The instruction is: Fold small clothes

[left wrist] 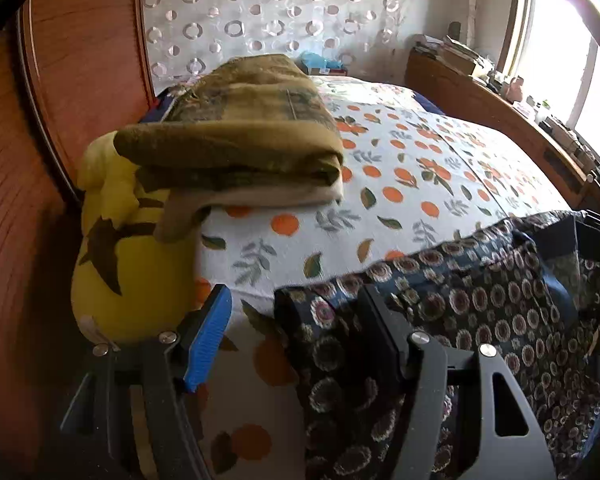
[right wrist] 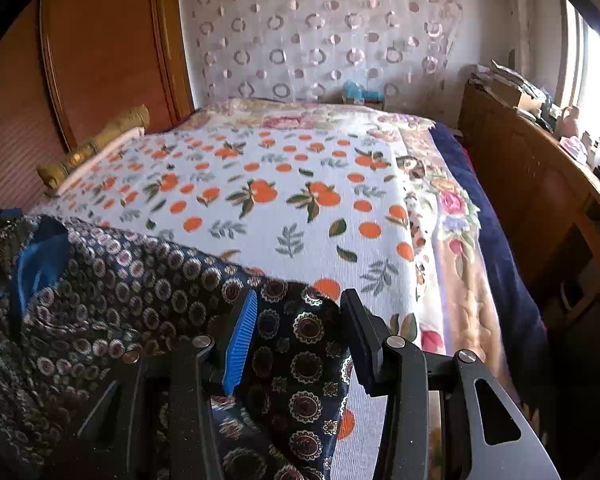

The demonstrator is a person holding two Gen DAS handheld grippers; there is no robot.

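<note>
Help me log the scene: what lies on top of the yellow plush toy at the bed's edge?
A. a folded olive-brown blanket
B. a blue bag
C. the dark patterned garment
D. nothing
A: in the left wrist view the folded olive-brown blanket overhangs the yellow plush toy.

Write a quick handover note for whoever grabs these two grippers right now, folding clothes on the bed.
Left gripper: open, the patterned garment lying at its right finger, not pinched.
Right gripper: open, the garment's corner between the fingers, not pinched.
The garment lies rumpled on the near edge of the orange-print bedspread. An olive blanket sits folded at far left.
Done: no finished fold shows.
Left: grip the edges, fold, flatten.
</note>
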